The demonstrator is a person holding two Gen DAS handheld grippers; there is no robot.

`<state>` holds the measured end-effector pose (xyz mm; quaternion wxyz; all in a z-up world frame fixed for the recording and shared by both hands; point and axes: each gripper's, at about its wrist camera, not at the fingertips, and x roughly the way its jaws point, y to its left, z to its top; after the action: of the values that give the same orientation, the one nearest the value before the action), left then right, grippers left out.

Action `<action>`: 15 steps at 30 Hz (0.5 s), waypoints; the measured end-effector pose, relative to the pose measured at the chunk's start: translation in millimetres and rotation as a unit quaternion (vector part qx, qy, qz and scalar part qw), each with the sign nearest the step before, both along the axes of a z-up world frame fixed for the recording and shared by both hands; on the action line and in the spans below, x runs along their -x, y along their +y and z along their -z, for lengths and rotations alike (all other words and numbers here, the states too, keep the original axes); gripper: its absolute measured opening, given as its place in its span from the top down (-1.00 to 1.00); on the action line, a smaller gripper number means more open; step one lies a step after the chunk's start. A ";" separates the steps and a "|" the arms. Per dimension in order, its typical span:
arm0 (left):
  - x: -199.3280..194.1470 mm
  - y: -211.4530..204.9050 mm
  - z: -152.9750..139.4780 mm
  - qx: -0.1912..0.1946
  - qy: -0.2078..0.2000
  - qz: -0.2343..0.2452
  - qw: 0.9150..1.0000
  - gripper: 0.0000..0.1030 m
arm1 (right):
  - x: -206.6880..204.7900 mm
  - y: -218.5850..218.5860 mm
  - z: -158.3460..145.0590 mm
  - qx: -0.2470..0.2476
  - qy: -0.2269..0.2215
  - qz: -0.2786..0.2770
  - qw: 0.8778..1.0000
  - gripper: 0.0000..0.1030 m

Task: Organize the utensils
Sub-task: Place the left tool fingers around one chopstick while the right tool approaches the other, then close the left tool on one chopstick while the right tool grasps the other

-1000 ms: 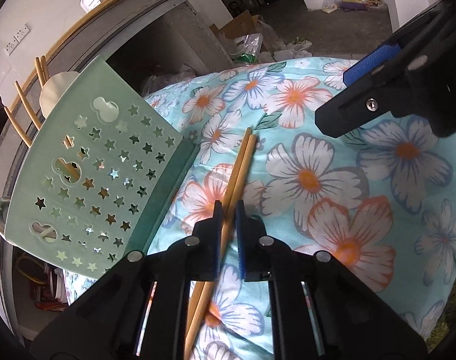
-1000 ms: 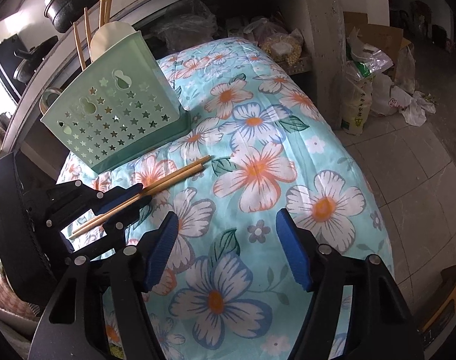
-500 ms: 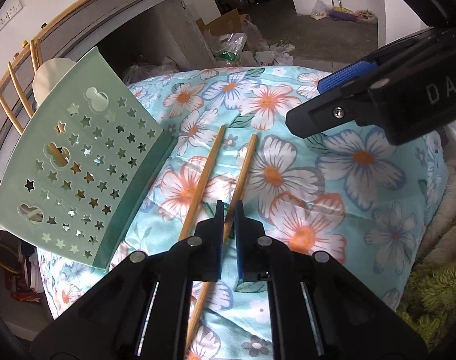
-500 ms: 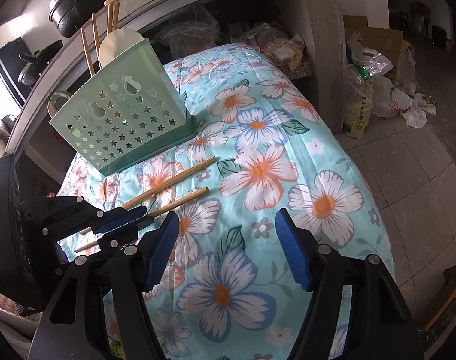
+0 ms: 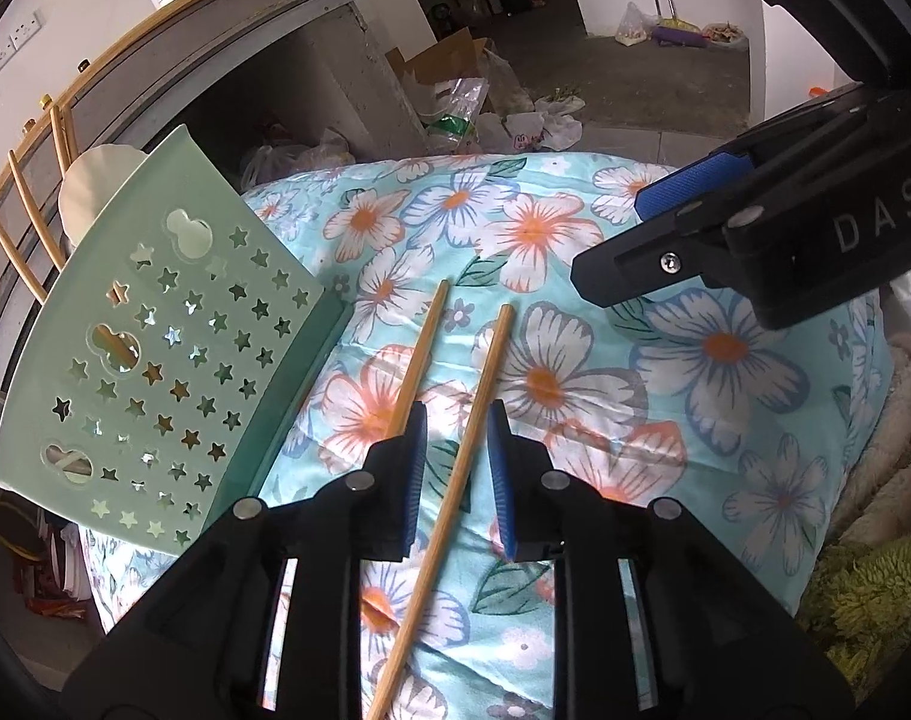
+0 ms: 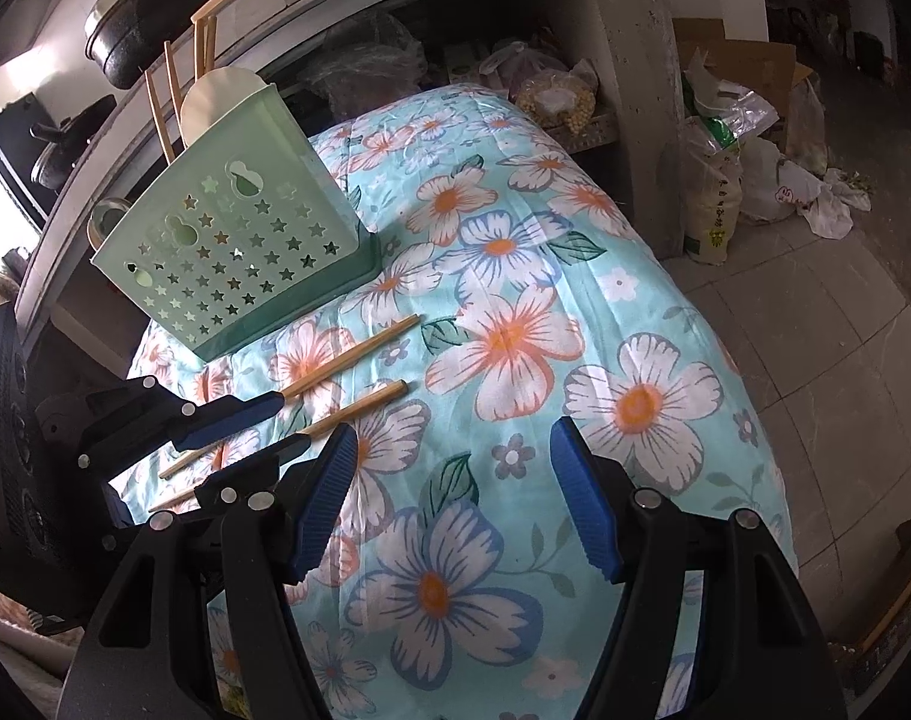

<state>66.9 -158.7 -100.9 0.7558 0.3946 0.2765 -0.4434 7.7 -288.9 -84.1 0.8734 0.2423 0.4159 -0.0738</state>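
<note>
We hold the left gripper (image 5: 455,474) low over the flowered cloth (image 5: 725,420) that covers the desk, and its fingers (image 5: 410,480) are opening, narrow yet, with one chopstick (image 5: 455,480) lying loose between them, the pads apparently clear of it. The second chopstick (image 5: 419,354) lies just to the left of it, passing under the left finger, the two splayed apart at their far ends. The green star-punched basket (image 5: 173,360) stands to the left on the cloth, already carrying other chopsticks (image 5: 29,222) and a pale spoon-like piece (image 5: 95,180). Our right gripper (image 6: 455,498) hangs wide and empty over bare cloth, near the left one. We judge the step in hand to be letting go of the pair to regrip. Next we need to gather one or both sticks squarely, lift, and tip them into the basket top
</note>
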 end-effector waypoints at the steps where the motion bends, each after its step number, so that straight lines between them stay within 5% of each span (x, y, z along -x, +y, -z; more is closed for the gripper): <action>1: -1.3 -1.2 1.0 0.000 -0.001 0.000 1.000 0.63 | -0.1 -0.6 0.2 0.000 0.000 0.000 1.000 -0.27; 15: -15.9 -16.2 14.1 -0.007 0.026 -0.004 1.000 0.63 | 1.3 -5.7 1.3 -0.008 -0.003 0.005 1.000 -0.27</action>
<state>82.8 -174.9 -115.0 0.7471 0.3871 0.3011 -0.4487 6.4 -294.6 -85.4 0.8723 0.2517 0.4126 -0.0737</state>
